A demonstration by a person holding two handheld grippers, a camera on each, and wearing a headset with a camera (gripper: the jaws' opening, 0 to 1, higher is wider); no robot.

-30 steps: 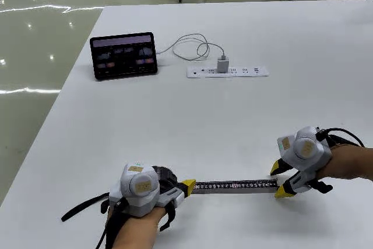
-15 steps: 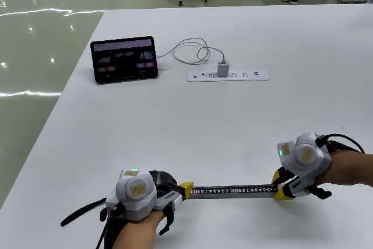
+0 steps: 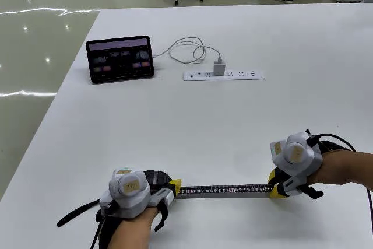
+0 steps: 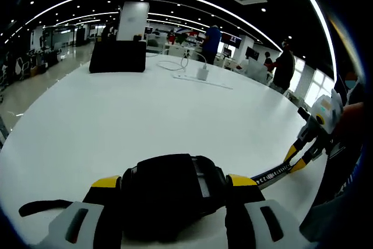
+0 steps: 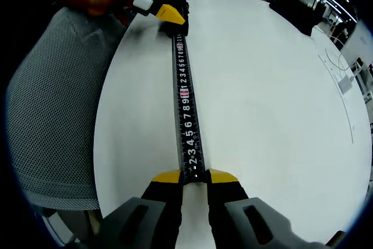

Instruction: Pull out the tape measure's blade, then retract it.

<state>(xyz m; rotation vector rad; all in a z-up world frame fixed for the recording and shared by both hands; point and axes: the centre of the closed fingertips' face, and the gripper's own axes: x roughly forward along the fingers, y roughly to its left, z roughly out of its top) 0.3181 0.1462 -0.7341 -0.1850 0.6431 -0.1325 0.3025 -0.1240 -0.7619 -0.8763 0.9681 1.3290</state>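
Observation:
The black tape measure case [image 4: 172, 193] sits clamped between the yellow-tipped jaws of my left gripper [image 3: 166, 189] near the table's front edge. Its blade [image 3: 224, 189] runs out to the right, flat along the table, with numbers showing [image 5: 185, 115]. My right gripper [image 5: 192, 175] is shut on the blade's free end, also seen in the head view [image 3: 273, 190]. A black wrist strap [image 3: 76, 214] trails left from the case. In the right gripper view the left gripper [image 5: 166, 13] holds the case at the blade's far end.
A dark tablet [image 3: 119, 58] stands at the back left of the white table [image 3: 233, 121]. A white power strip [image 3: 224, 75] with a charger and coiled cable [image 3: 189, 49] lies behind the middle. Office chairs and people stand beyond the table's far edge.
The right gripper's jaws have closed onto the blade's end. Both grippers have shifted slightly left and lower in the picture, partly from the head camera moving. The blade length looks much the same.

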